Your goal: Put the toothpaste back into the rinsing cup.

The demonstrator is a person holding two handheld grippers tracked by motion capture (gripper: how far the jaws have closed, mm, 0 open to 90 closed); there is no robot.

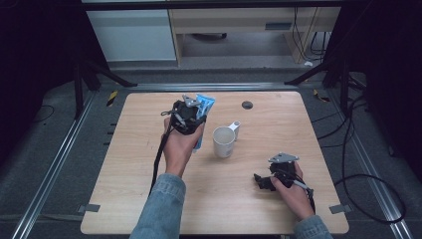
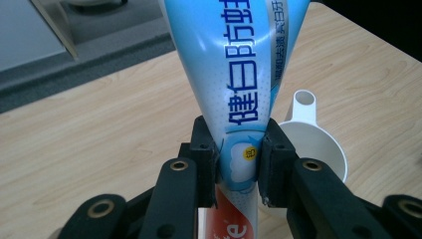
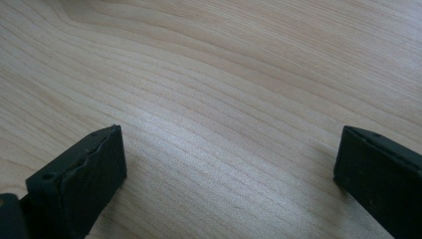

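A blue and white toothpaste tube (image 2: 234, 74) stands upright between the jaws of my left gripper (image 2: 238, 157), which is shut on its lower part. In the high view the left gripper (image 1: 191, 112) holds the toothpaste tube (image 1: 205, 103) above the table, left of a white cup (image 1: 224, 141) with a handle pointing to the far right. The same white cup (image 2: 318, 144) sits just behind the tube on the right. My right gripper (image 1: 260, 180) rests low near the table's front right, open. Its jaws (image 3: 229, 174) stand wide apart over bare wood.
The light wooden table (image 1: 139, 164) has a small dark round hole (image 1: 247, 104) near its far edge. Black stands and cables flank the table on the floor. White cabinets stand beyond it.
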